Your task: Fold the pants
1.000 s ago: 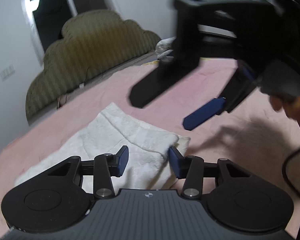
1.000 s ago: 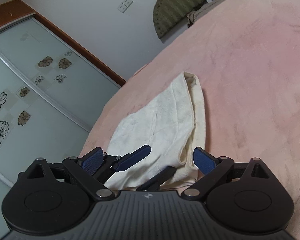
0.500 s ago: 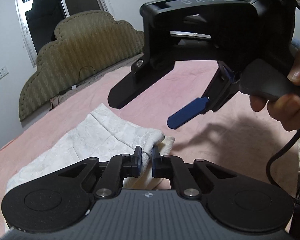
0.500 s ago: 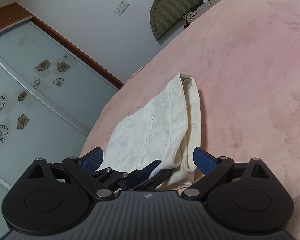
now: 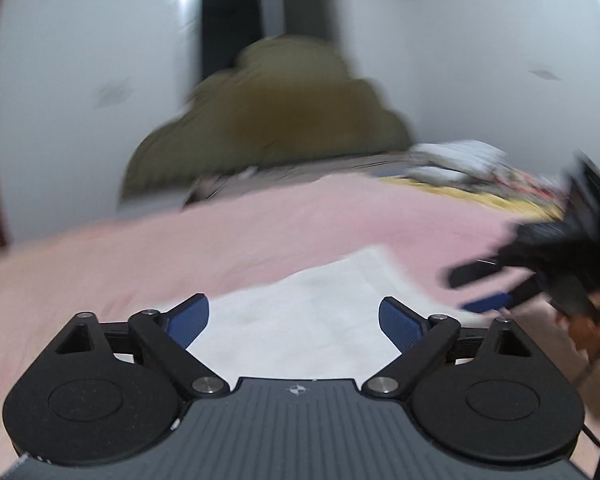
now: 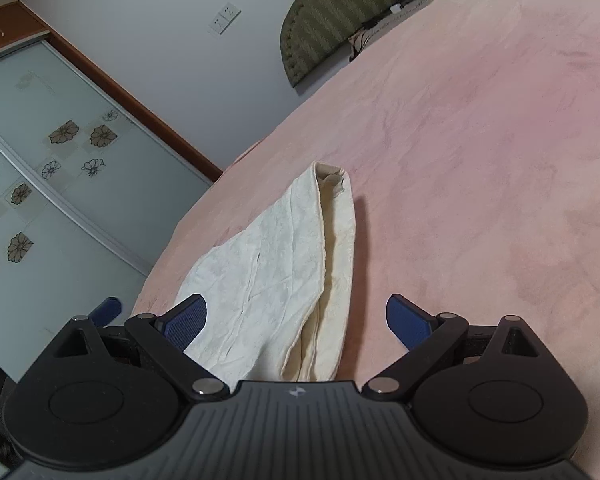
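- Pants [image 6: 284, 264] lie folded into a long cream strip on the pink bed [image 6: 480, 152], flat, with nothing lifted off the blanket.
- My left fingers [image 5: 294, 318] have just been opening and now stand wide apart; cloth shows beyond the gap, but the pads press on nothing.
- My right fingers [image 6: 296, 318] are spread wide too, released, and the near end of the strip runs in under the gap without either pad touching it.
- Seen from my right wrist, the long axis runs away from me and a little leftward, with the layered edges stacked along the right side and the open hem [image 6: 330, 174] at the far end.
- My judgement: the right hand is nearer the near end, so the next fold depends on pinching that end and carrying it along the axis toward the hem.
- My left view is blurred, so I cannot tell the edges there.
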{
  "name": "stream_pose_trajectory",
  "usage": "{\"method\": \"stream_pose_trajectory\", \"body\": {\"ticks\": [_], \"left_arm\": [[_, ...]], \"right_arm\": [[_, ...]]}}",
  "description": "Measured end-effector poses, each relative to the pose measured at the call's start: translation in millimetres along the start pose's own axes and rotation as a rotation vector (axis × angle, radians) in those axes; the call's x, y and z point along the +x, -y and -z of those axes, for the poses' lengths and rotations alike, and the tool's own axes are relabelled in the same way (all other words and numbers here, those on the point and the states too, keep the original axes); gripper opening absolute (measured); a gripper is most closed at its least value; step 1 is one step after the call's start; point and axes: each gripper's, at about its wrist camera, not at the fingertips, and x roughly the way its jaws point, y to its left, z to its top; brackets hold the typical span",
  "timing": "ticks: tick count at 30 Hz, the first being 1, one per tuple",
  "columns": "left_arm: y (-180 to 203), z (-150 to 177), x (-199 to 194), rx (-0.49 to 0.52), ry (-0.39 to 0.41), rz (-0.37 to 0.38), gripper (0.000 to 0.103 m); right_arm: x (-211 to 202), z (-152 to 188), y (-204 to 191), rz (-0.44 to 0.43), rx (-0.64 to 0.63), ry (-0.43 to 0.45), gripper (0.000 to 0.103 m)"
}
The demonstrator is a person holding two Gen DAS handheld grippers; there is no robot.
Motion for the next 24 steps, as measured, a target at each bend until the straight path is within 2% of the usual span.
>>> {"method": "stream_pose_trajectory", "body": {"ticks": [4,7,9,12,14,15,16,17,19,21,24], "left_arm": [[-76,4,12,-0.291,-0.119,-0.014,0.087],[-110,8,21,-0.425,-0.177,0.003,0.087],[-127,13,34,-0.521,-0.243,0.045,0.087],[-145,30,52,-0.672,-0.342,0.166,0.082],[-145,34,53,-0.668,-0.312,0.181,0.082],[-145,33,54,-0.66,-0.309,0.181,0.076],[-144,34,54,-0.658,-0.312,0.18,0.056],[-144,36,55,-0.658,-0.323,0.169,0.049],[-142,39,53,-0.639,-0.316,0.144,0.029],[-140,38,46,-0.633,-0.278,0.142,0.018],[-128,33,34,-0.567,-0.225,0.101,0.012]], "right_arm": [[34,-5,4,-0.065,0.054,-0.077,0.098],[57,-6,-4,-0.083,0.025,-0.11,0.099],[72,-6,-18,-0.048,-0.081,-0.139,0.099],[82,-6,-28,-0.031,-0.198,-0.143,0.099],[82,-6,-29,-0.023,-0.189,-0.142,0.093],[81,-5,-30,-0.001,-0.201,-0.137,0.086],[80,-4,-31,0.031,-0.217,-0.133,0.063],[78,-3,-30,0.058,-0.221,-0.127,0.047],[73,-3,-22,0.02,-0.169,-0.112,0.037],[68,-4,-18,-0.005,-0.146,-0.093,0.032],[68,-1,-29,0.011,-0.195,-0.077,0.029]]}}
